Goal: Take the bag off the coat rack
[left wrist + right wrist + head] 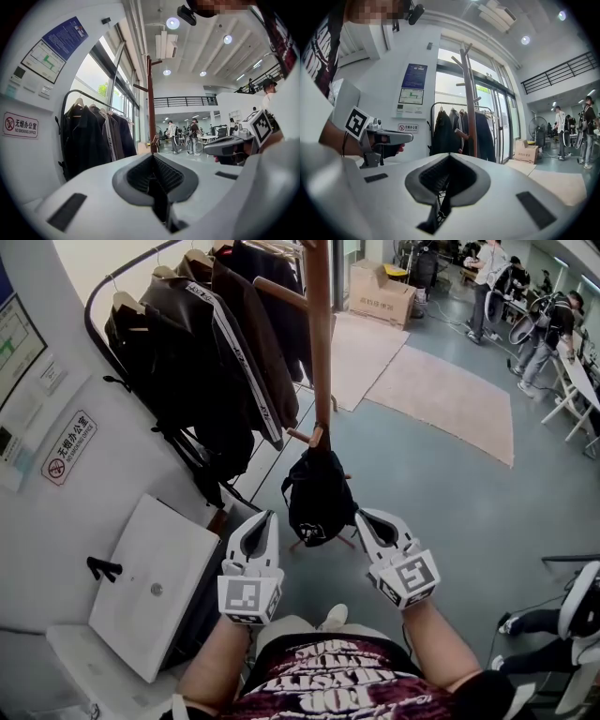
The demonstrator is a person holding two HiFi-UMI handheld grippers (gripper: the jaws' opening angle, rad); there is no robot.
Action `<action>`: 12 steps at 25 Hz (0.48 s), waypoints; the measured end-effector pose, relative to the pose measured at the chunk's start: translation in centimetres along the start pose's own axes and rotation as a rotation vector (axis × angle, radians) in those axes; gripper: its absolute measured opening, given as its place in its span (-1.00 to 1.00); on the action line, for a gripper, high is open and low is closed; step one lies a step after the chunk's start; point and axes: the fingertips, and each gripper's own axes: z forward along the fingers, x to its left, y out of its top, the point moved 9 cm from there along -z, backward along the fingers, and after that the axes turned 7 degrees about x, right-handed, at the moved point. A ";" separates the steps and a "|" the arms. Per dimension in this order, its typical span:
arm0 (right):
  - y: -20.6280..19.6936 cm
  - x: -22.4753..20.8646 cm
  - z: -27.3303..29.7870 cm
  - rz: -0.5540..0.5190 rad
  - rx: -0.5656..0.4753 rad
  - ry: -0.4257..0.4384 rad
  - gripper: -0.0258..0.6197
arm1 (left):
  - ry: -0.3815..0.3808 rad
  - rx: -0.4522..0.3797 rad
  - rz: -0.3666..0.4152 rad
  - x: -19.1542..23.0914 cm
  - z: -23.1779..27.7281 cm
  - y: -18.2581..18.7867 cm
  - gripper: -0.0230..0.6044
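Bag was still on the coat rack: it hung from a short lower peg on the wooden pole, clear of the grey floor, not lifted off. It was black and soft, looked like fabric, and was gathered narrow at the top where it met the peg. The body bulged below that, with a small white print low on the front (too small to read). In the head view it sat between the two tongs, a bit ahead of them. Left tongs were closed and empty, tip just left of the bag with a small gap, and the left gripper view showed the jaws meeting with nothing in them. Right tongs were closed too, tip right up against the bag's right edge. Touching or just beside, couldn't tell. The right gripper view showed a dark strip with white print low in the slot between the jaws, and I couldn't tell if it was pinched there or just seen past them. Both marker cubes faced the camera, with bare forearms behind them. Dark jackets hung on a rail left of the rack by the curved white wall, which carried a no-smoking sign. Beyond were two pale rugs on the floor, a cardboard box, and people at the far desks.
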 end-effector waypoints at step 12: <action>1.3 -2.2 3.1 0.009 -0.015 0.016 -0.91 | -0.025 0.036 0.040 0.6 2.9 0.4 -0.91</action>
